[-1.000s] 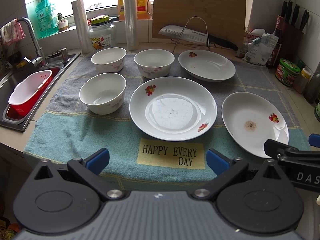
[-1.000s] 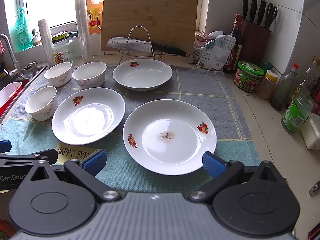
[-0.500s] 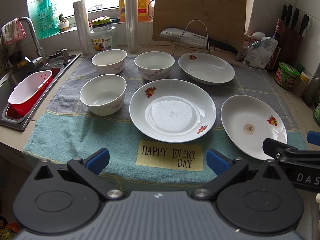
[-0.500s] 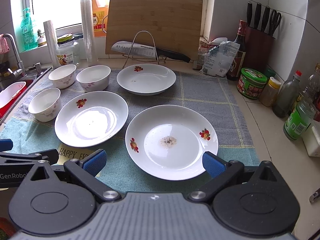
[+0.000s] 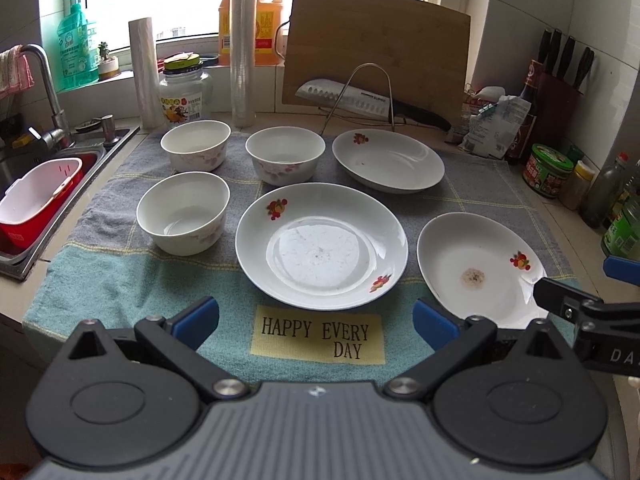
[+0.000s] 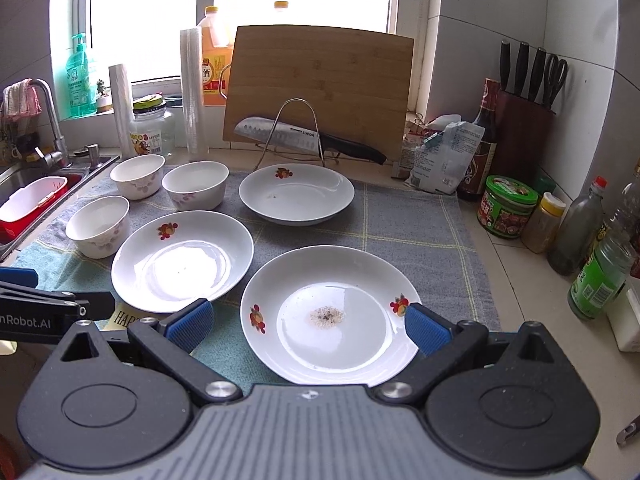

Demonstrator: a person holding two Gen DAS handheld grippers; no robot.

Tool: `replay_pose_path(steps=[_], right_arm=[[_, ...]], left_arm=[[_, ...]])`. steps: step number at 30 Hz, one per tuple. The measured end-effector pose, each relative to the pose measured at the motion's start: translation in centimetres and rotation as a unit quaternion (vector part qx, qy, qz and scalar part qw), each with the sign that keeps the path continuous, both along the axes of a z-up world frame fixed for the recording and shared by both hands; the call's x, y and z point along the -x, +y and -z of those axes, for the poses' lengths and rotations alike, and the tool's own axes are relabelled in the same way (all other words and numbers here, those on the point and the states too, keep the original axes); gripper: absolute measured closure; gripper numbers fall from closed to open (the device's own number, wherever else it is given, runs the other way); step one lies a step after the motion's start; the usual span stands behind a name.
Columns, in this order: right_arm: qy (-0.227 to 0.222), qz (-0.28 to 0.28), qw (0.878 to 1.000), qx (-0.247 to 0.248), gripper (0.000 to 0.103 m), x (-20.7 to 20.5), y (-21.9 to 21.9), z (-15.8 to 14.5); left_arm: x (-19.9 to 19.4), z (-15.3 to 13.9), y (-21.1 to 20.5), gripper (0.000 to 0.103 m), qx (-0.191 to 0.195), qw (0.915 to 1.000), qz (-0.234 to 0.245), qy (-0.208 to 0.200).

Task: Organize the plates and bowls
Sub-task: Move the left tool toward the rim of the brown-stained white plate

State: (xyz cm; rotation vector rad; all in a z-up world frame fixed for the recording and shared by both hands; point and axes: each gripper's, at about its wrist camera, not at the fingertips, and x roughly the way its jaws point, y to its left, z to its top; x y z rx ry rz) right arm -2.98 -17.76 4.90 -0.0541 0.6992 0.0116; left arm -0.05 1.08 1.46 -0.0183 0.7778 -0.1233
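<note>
Three white plates with flower prints lie on a towel: a middle plate (image 5: pixel 322 246) (image 6: pixel 182 260), a near right plate (image 5: pixel 480 270) (image 6: pixel 332 314) with a brown crumb spot, and a far plate (image 5: pixel 388 160) (image 6: pixel 296 194). Three white bowls stand at the left: a near bowl (image 5: pixel 184 212) (image 6: pixel 98 224) and two behind it (image 5: pixel 196 150) (image 5: pixel 285 159). My left gripper (image 5: pixel 316 320) is open above the towel's front edge, in front of the middle plate. My right gripper (image 6: pixel 306 326) is open, its fingers on either side of the near right plate's front half.
A sink (image 5: pixel 24 168) with a red and white basin (image 5: pixel 36 200) is at the left. A cutting board (image 5: pixel 376 48), a knife on a wire rack (image 5: pixel 360 98), bottles and jars (image 6: pixel 506 206) line the back and right. The towel (image 5: pixel 120 276) covers the counter.
Both views have tilted up and drawn slightly back, so the plates sit lower in the frames and more window shows. No dish has moved.
</note>
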Motion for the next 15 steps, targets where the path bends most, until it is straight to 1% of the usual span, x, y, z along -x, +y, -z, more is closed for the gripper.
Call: replay_pose_path(steps=[4, 8, 10, 13, 15], right_arm=[[0.001, 0.002, 1.0, 0.01, 0.0, 0.2, -1.6, 1.0], [0.009, -0.001, 1.0, 0.012, 0.0, 0.7, -3.0, 2.2], [0.013, -0.005, 1.0, 0.015, 0.0, 1.0, -3.6, 2.8], [0.018, -0.013, 1.0, 0.012, 0.0, 1.2, -4.4, 3.8], [0.023, -0.017, 1.0, 0.009, 0.0, 1.4, -4.7, 4.6]], left_arm=[[-0.2, -0.2, -0.4, 0.001, -0.002, 0.9998, 0.021, -0.004], [-0.8, 0.5, -0.9, 0.001, 0.001, 0.9991, 0.04, 0.01], [-0.9, 0.8, -1.2, 0.001, -0.004, 0.9989, 0.046, 0.012], [-1.5, 1.2, -1.7, 0.001, -0.023, 0.9985, 0.048, 0.011], [-2.0, 1.4, -1.7, 0.001, -0.022, 0.9983, 0.052, 0.014]])
